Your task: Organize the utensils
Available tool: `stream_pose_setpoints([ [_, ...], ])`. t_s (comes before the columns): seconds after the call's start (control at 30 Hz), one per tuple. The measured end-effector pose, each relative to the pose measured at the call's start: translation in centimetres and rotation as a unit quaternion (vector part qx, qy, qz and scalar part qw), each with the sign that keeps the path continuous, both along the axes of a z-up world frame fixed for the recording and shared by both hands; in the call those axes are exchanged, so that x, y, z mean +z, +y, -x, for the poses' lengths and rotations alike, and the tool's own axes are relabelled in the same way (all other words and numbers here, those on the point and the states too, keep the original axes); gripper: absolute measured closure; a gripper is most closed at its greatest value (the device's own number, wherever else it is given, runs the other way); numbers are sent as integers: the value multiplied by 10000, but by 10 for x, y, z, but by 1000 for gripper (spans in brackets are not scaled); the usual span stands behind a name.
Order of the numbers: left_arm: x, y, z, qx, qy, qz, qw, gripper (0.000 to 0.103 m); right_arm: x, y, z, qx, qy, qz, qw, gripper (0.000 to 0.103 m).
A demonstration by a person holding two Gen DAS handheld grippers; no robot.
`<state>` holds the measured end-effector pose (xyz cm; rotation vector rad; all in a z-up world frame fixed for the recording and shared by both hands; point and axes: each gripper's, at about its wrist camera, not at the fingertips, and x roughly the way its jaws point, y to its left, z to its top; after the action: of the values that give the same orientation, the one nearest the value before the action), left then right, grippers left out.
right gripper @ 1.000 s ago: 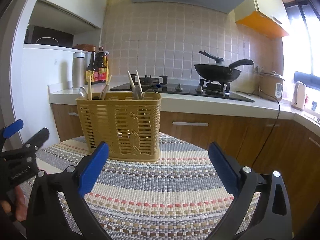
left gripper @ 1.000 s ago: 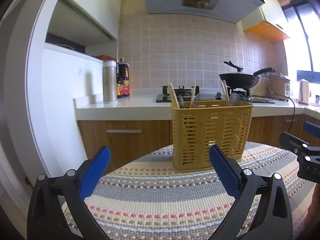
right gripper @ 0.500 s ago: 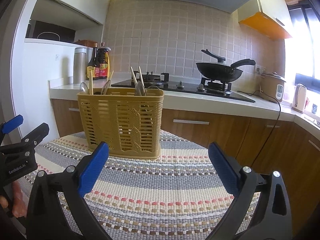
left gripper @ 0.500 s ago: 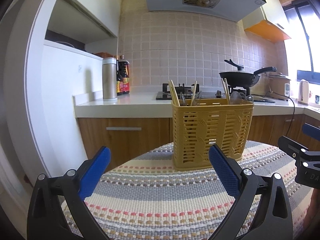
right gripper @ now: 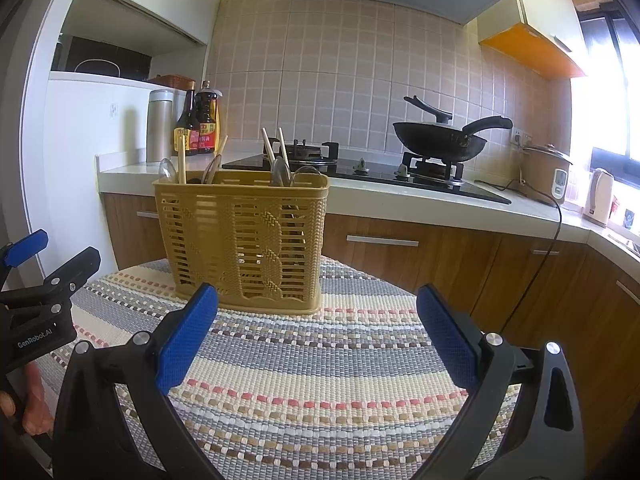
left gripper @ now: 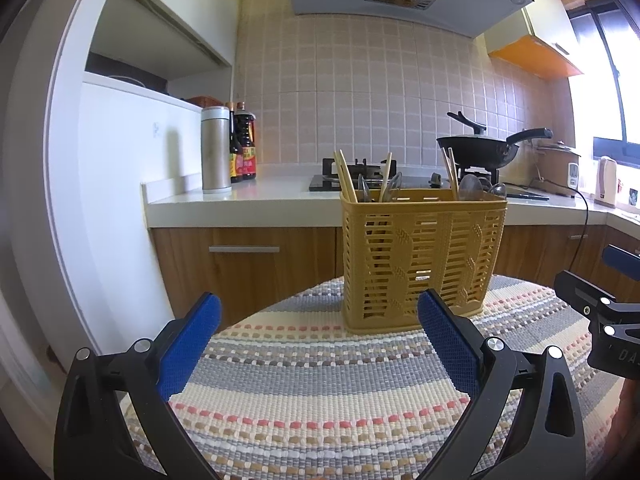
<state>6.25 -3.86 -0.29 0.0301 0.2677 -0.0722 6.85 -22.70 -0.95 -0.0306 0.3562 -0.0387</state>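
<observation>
Left wrist view: we are looking at a yellow plastic utensil basket (left gripper: 422, 258) standing upright on a round table covered by a striped woven tablecloth (left gripper: 320, 392), toward its far side. Wooden chopsticks (left gripper: 346, 176) and metal spoons (left gripper: 468, 189) are poking up above its rim, mixed together at both ends; we cannot tell how the compartments inside are divided.

Our left gripper (left gripper: 318, 334) is hovering just short of the basket, its blue pads spread wide and holding nothing. In the right wrist view, our right gripper (right gripper: 316, 330) is doing the same from the other side, also spread and empty, with the basket slightly left of its centre line.

No utensil is lying loose on the cloth in either view. We are judging from this that either the sorting is finished, or the job is only starting and the mixed chopsticks and spoons are waiting to be regrouped inside the basket. Which of the two, the pictures are not settling.

Beyond the table, a counter (right gripper: 400, 196) is carrying a gas stove with a black wok (right gripper: 440, 142), a steel flask (right gripper: 159, 126), sauce bottles (right gripper: 198, 120) and a rice cooker (right gripper: 546, 174) beside the window.
</observation>
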Motion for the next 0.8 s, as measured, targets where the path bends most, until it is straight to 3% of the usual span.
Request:
stream_pose_setpoints([
  [0.8, -2, -8, 1, -65, 1, -153, 9999, 8, 2, 0, 2, -19, 3, -62, 10000, 8],
])
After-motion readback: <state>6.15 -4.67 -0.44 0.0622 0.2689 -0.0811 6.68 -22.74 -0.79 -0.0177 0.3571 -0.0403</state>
